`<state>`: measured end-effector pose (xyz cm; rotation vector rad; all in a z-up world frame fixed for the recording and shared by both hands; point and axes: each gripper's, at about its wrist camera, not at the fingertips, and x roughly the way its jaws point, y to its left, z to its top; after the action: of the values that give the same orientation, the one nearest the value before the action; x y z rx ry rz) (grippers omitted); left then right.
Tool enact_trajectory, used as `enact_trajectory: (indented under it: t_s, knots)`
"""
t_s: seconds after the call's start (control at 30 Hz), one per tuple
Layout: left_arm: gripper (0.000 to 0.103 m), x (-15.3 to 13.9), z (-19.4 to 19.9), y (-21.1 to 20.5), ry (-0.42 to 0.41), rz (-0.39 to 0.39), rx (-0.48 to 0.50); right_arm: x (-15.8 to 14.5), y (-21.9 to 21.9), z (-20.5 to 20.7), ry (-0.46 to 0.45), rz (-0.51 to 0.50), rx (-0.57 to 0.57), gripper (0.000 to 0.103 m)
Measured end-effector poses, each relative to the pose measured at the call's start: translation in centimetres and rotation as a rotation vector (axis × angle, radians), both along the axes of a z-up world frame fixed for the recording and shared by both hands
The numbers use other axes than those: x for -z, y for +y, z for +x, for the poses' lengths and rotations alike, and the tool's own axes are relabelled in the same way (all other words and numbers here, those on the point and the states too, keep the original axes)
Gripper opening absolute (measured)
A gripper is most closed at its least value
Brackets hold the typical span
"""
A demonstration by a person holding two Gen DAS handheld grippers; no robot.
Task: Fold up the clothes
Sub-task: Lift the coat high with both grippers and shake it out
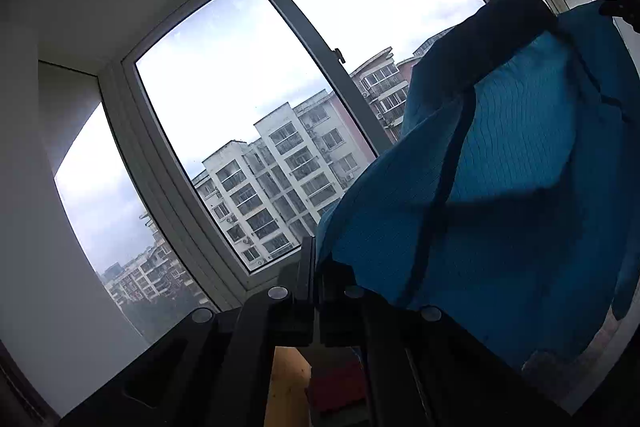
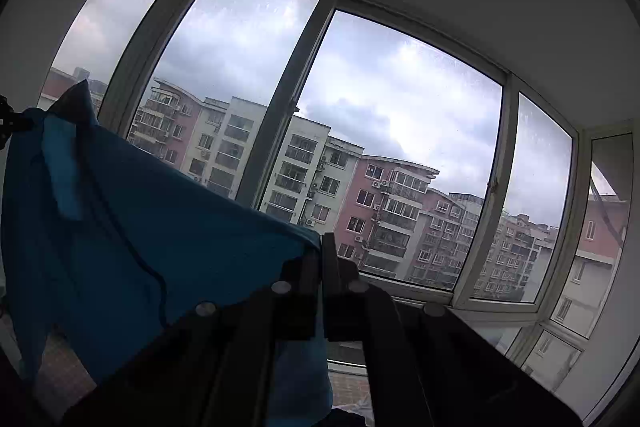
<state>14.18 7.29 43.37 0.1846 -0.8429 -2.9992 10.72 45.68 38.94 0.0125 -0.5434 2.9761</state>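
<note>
**Blue garment held up between both tongs at the window**

I have both tongs raised and pointing roughly level at the window (image 1: pixel 248 115). The left tongs (image 1: pixel 316 259) are pinched tight on one edge of the blue garment (image 1: pixel 500 187), which spreads up and off to the right in my left camera, a darker collar-like flap standing at its top. The right tongs (image 2: pixel 323 255) are also closed hard, gripping another edge of the same garment (image 2: pixel 160 219), which hangs away to the left in my right camera. At that far left edge I can just see a dark bit of the other tongs at the cloth's upper corner. So the cloth is stretched in the air between my two hands, clear of any worktop, drooping below the grip line. Beyond the glass stand apartment blocks (image 2: pixel 392 211) under a cloudy sky.
</note>
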Motion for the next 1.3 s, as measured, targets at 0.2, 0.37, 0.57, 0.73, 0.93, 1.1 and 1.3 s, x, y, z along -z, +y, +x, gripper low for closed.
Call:
enact_trajectory:
  t_s: [0.2,0.37,0.57,0.73,0.93,1.1,1.3]
  knots:
    - [0.002,-0.2,-1.3,0.0,-0.005,-0.026,-0.046,2.1,1.2,-0.1,-0.009,0.053,0.053,0.001]
    - [0.002,1.7,-8.0,0.7,-0.026,-0.057,-0.083,3.8,2.3,-5.2,-0.031,0.066,0.093,0.001]
    - [0.002,8.3,-22.5,3.8,-0.171,-0.083,-0.09,9.0,4.7,-17.6,-0.144,0.058,0.137,0.001]
    - [0.001,17.4,-34.9,6.1,-0.287,-0.119,-0.072,16.5,7.3,-29.0,-0.25,0.053,0.23,0.001]
    - [0.001,29.8,-44.0,13.2,-0.449,-0.198,-0.046,27.9,10.5,-38.9,-0.444,0.016,0.32,0.001]
    - [0.006,40.5,-46.2,16.4,-0.728,-0.26,-0.016,36.2,11.4,-44.4,-0.651,0.042,0.36,0.006]
    - [0.011,40.8,-43.4,11.6,-0.769,-0.21,-0.004,41.6,12.1,-44.4,-0.873,0.103,0.364,0.031]
